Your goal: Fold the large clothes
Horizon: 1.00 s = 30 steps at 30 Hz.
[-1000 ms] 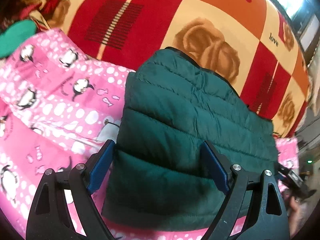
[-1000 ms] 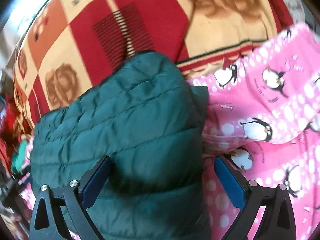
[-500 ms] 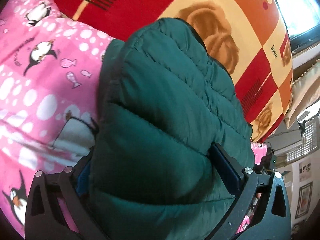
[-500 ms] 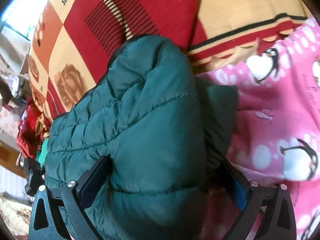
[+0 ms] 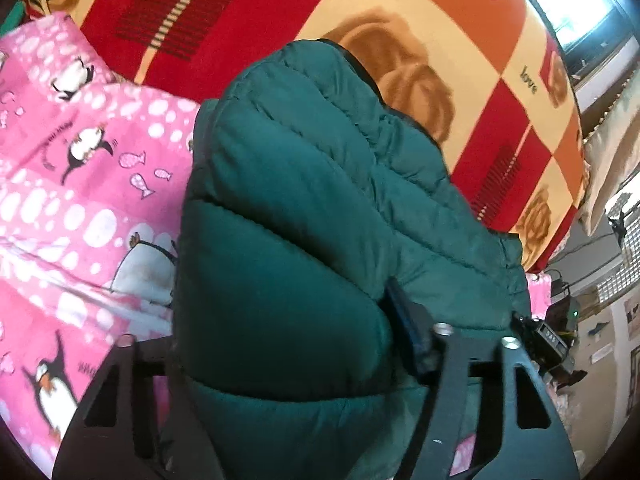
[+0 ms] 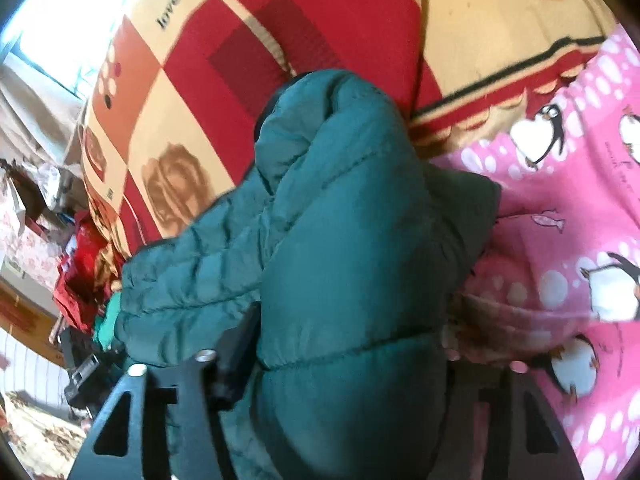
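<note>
Both grippers closed in on green puffer jacket [image 5: 320, 208] since a second ago; bundle now bulges between the fingers.

Left gripper [image 5: 288, 344] and right gripper [image 6: 348, 344] each clamp the jacket, apparently an already-folded stack; it lies on pink penguin blanket [image 5: 80, 208], far end over red checked blanket [image 5: 240, 20]. Long axis runs away from the cameras. Remaining, probably: final fold or set-down.
</note>
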Each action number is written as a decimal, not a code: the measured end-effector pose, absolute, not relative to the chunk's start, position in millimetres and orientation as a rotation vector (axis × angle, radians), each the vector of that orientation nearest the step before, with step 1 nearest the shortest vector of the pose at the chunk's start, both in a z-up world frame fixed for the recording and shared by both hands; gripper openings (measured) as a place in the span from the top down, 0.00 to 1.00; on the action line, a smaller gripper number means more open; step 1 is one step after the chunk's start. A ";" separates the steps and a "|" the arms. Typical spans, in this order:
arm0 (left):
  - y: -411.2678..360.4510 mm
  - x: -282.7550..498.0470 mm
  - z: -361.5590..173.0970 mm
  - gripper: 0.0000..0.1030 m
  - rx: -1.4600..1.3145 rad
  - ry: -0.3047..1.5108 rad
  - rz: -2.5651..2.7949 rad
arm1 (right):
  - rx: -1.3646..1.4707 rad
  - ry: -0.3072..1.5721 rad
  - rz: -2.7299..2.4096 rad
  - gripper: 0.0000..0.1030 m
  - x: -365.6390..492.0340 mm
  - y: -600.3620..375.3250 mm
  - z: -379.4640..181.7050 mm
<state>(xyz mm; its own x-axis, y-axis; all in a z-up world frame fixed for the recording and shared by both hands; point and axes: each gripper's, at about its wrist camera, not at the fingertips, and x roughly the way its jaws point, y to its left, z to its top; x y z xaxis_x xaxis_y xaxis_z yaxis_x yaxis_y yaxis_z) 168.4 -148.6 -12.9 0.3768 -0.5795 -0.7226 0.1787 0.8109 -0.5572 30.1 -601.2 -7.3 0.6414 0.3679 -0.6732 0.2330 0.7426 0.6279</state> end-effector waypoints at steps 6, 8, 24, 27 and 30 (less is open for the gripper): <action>-136.2 143.1 23.4 0.53 -0.428 1.057 -0.541 | 0.760 0.865 0.126 0.56 3.9 -591.0 25.3; -129.5 128.7 34.9 0.54 -0.440 1.057 -0.567 | 0.776 0.856 0.149 0.56 -13.9 -582.9 39.8; -86.1 62.8 -0.8 0.14 -0.437 1.228 -0.483 | 0.781 1.014 -0.080 0.19 -93.7 -573.7 -1.2; -83.4 57.1 8.8 0.14 -0.409 1.217 -0.460 | 0.696 1.005 -0.126 0.19 -94.7 -564.9 18.0; -79.1 43.6 31.4 0.14 -0.319 1.132 -0.403 | 0.612 0.976 -0.166 0.19 -103.5 -558.1 43.6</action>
<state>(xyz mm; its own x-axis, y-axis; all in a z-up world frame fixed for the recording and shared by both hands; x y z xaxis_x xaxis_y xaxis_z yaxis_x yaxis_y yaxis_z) 43.6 -79.1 31.4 0.3669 -0.4652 -0.8056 0.1482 0.8842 -0.4430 -103.5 -558.1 43.6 0.5631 0.1358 -0.8151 0.3972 0.8205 0.4111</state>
